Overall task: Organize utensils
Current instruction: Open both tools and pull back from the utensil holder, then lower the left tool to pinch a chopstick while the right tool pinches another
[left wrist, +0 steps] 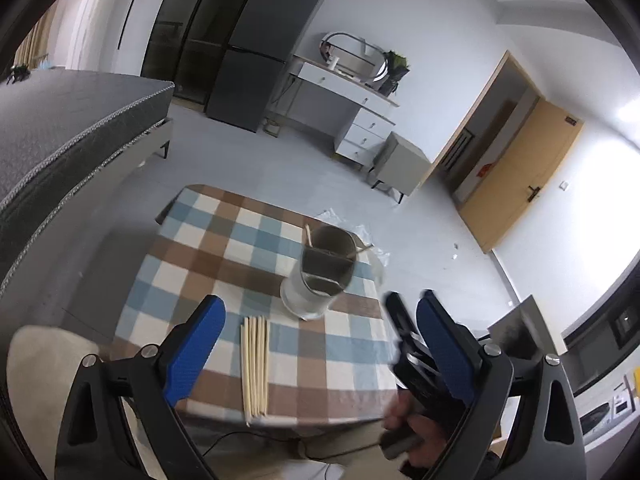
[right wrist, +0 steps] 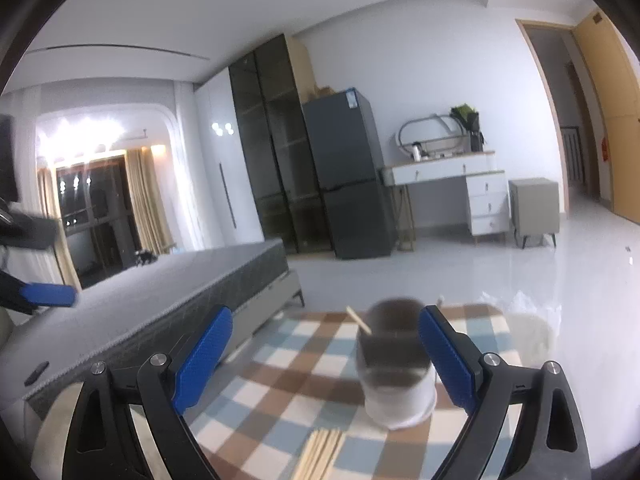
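Chopsticks (left wrist: pixel 255 364) lie in a neat bundle on the checked tablecloth (left wrist: pixel 224 248), their near ends right at the table's front edge. From my left wrist, my left gripper (left wrist: pixel 320 344) hangs above them with its blue fingers (left wrist: pixel 194 354) spread wide, holding nothing. Beyond the bundle stands the holder (left wrist: pixel 320 276), close to the table's right edge, with single sticks already leaning inside. My right gripper (left wrist: pixel 400 328) shows blurred at the right, off the table's corner. Bare floor lies beyond the far edge.

From my right wrist, my right gripper (right wrist: pixel 326 360) is also spread and empty, the holder (right wrist: pixel 394 372) sitting between its fingers further ahead. The chopsticks (right wrist: pixel 320 456) lie below, just in front of the holder. The bed (right wrist: pixel 168 300) runs along the table's left side.
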`<state>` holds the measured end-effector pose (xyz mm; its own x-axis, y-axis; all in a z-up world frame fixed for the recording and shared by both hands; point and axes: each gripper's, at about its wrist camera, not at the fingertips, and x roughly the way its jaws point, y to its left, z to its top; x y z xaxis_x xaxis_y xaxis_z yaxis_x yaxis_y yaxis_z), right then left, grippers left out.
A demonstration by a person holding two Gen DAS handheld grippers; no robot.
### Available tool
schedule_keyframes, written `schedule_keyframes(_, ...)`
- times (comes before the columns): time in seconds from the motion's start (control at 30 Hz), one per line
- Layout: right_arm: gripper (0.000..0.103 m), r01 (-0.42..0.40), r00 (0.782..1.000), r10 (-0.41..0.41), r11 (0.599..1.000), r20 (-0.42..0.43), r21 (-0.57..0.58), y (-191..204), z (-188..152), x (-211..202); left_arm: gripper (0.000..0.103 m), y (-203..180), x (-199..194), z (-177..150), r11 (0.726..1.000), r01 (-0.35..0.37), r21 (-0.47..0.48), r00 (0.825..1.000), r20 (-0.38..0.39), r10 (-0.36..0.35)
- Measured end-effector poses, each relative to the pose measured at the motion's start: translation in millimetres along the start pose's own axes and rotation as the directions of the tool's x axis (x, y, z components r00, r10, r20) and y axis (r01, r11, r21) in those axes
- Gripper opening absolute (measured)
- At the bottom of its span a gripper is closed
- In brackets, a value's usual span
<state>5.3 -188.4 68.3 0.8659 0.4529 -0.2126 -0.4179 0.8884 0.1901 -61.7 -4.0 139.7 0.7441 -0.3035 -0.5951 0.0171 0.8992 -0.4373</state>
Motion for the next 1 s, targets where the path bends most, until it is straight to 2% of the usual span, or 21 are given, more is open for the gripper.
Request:
schedule_keyframes(0.07,0.095,0.005,0.999,-0.005,1.0,-0.032,-0.002,-2,-9,4,0.1,6,7,-10,0.999,-0.041,0.02,0.999,0.014,0.041)
schedule_keyframes(0.1,0.095,0.008,0.999,-0.008,1.0,-0.046,-0.003,-3,-14,5,0.1,13,16,-15,0.996,-0.084,0.032,0.996,0.021,0.083)
schedule_keyframes(0.17,0.095,0.012,0.997,-0.012,1.0,-0.073,0.002,-6,-22,6,0.1,36,47,-26,0.982,-0.185,0.031,0.983,0.009,0.185)
schedule_keyframes(0.27,0.095,0.027,0.993,-0.025,1.0,-0.116,0.014,-11,-30,10,0.1,66,96,-36,0.964,-0.257,0.062,0.966,-0.023,0.259)
schedule_keyframes(0.3,0.095,0.031,0.991,-0.029,0.999,-0.129,0.016,-12,-34,11,0.1,74,105,-40,0.961,-0.266,0.073,0.963,-0.025,0.269)
schedule_keyframes(0.33,0.095,0.035,0.988,-0.031,0.999,-0.149,0.019,-13,-37,14,0.1,85,127,-41,0.952,-0.296,0.08,0.953,-0.044,0.3)
schedule_keyframes(0.4,0.095,0.041,0.981,-0.036,0.999,-0.192,0.025,-15,-44,22,0.1,96,151,-46,0.949,-0.3,0.098,0.95,-0.062,0.307)
schedule_keyframes(0.47,0.095,0.048,0.965,-0.042,0.999,-0.259,0.02,-15,-55,35,0.1,104,176,-50,0.928,-0.349,0.132,0.932,-0.054,0.358)
schedule_keyframes(0.5,0.095,0.055,0.957,-0.049,0.998,-0.286,0.013,-14,-59,40,0.1,107,181,-53,0.925,-0.353,0.141,0.931,-0.05,0.362)
schedule_keyframes(0.6,0.094,0.058,0.919,-0.061,0.998,-0.388,-0.019,-10,-75,61,0.1,127,203,-62,0.911,-0.382,0.155,0.915,-0.076,0.396)
schedule_keyframes(0.67,0.087,0.045,0.89,-0.054,0.999,-0.453,-0.03,-6,-87,76,0.1,141,203,-66,0.909,-0.398,0.124,0.906,-0.104,0.411)
schedule_keyframes(0.7,0.085,0.038,0.877,-0.048,0.999,-0.478,-0.03,-5,-92,82,0.1,154,205,-63,0.903,-0.422,0.083,0.895,-0.118,0.429)
schedule_keyframes(0.83,0.073,0.016,0.804,-0.036,0.999,-0.593,-0.04,1,-111,112,0.1,181,204,-56,0.903,-0.428,-0.028,0.894,-0.159,0.419)
schedule_keyframes(0.87,0.071,0.013,0.779,-0.043,0.999,-0.626,-0.052,2,-116,122,0.1,185,204,-55,0.904,-0.426,-0.042,0.894,-0.172,0.414)
schedule_keyframes(1.0,0.06,0.027,0.703,-0.072,0.997,-0.707,-0.075,2,-132,157,0.1,192,210,-54,0.903,-0.423,-0.07,0.889,-0.222,0.4)
